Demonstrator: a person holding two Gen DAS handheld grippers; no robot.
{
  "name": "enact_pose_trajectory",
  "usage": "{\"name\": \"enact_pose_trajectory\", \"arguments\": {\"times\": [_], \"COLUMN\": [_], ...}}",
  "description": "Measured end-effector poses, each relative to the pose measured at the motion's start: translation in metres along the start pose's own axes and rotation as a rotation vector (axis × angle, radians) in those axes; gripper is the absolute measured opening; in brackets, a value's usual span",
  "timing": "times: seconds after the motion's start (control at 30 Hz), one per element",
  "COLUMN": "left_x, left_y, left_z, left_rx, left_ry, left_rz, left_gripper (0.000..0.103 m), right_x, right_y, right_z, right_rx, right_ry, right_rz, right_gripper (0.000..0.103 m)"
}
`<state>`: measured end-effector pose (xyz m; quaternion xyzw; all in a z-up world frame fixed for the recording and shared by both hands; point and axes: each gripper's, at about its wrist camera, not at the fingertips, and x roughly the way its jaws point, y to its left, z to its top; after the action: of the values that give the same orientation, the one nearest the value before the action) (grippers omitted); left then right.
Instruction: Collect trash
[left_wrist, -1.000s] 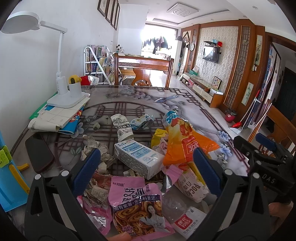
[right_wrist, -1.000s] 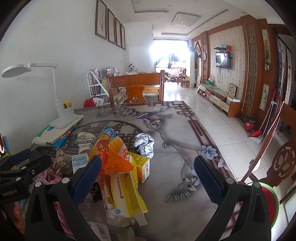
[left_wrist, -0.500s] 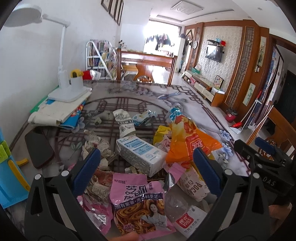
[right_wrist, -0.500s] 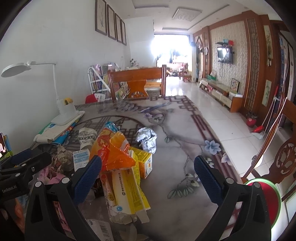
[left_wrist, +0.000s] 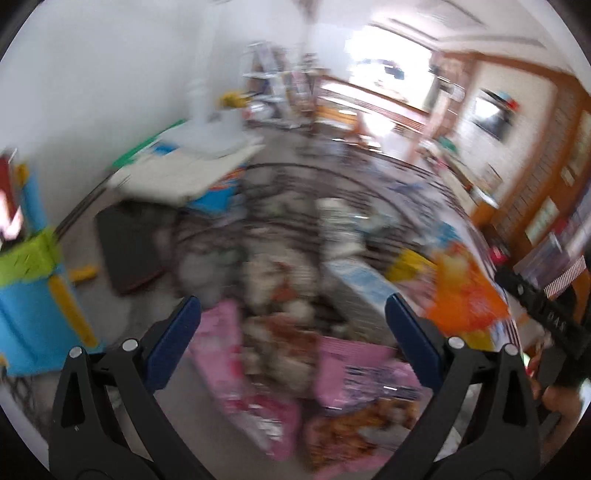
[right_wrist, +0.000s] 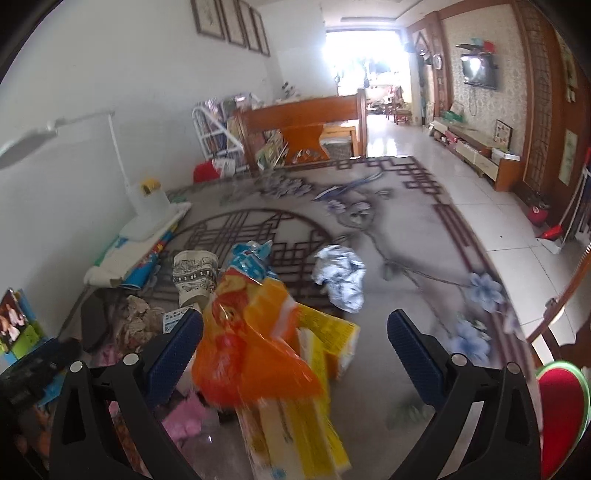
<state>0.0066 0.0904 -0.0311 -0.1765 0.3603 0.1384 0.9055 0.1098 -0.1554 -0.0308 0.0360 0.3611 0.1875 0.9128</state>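
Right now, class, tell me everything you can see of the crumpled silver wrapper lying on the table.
The crumpled silver wrapper looks like shiny foil or metallised plastic, silvery white with blue-grey folds. It is scrunched into a loose lump, lying on the patterned table by itself, apart from the orange bag and the yellow packets of the trash pile nearer the camera. Nothing touches it but the table. The open right gripper is short of it, holding nothing.

My table (right_wrist: 424, 236) has a grey top patterned with dark lattice and blue flowers. On it I see an orange snack bag (right_wrist: 251, 354) atop yellow packaging (right_wrist: 325, 332), a crumpled foil wrapper (right_wrist: 341, 275), a paper cup (right_wrist: 195, 275), a lamp base (right_wrist: 147, 218) on papers, and, blurred, what may be pink wrappers (left_wrist: 354, 373).
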Motion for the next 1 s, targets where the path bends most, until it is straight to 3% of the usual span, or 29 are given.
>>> {"name": "enact_pose_trajectory", "arguments": {"times": [0.1,0.23,0.33,0.43,0.5,0.6,0.77,0.83,0.97,1.0], "left_x": [0.009,0.029,0.038,0.04,0.033,0.031,0.046,0.052,0.055,0.055], "left_y": [0.027,0.027,0.017,0.018,0.032,0.052,0.064,0.066,0.07,0.07], "left_z": [-0.003,-0.01,-0.013,-0.016,-0.017,-0.02,-0.03,-0.034,-0.039,-0.039], "left_rx": [-0.118,-0.11,-0.068,-0.054,-0.141,-0.246,-0.306,-0.322,-0.353,-0.36], "left_ry": [0.045,0.133,0.159,0.166,0.135,0.133,0.214,0.247,0.273,0.272], "left_rz": [0.037,0.075,0.07,0.086,0.085,0.11,0.096,0.083,0.037,0.02], "left_gripper": [0.098,0.098,0.098,0.098,0.097,0.092,0.08,0.072,0.045,0.043], "right_x": [0.02,0.037,0.038,0.033,0.029,0.025,0.017,0.01,-0.004,-0.007], "right_y": [0.012,0.021,0.018,0.008,0.001,-0.003,-0.003,-0.001,0.0,0.0], "right_z": [-0.001,-0.011,-0.013,-0.011,-0.009,-0.006,-0.006,-0.005,-0.002,-0.002], "right_rx": [-0.037,-0.115,-0.109,-0.057,-0.013,0.017,0.024,0.014,-0.001,-0.005], "right_ry": [0.053,0.124,0.134,0.131,0.115,0.108,0.089,0.064,0.015,0.007], "right_rz": [0.033,0.046,0.053,0.097,0.105,0.113,0.131,0.133,0.147,0.149], "right_gripper": [0.096,0.094,0.069,0.03,0.027,0.01,0.008,0.008,0.008,0.008]}}
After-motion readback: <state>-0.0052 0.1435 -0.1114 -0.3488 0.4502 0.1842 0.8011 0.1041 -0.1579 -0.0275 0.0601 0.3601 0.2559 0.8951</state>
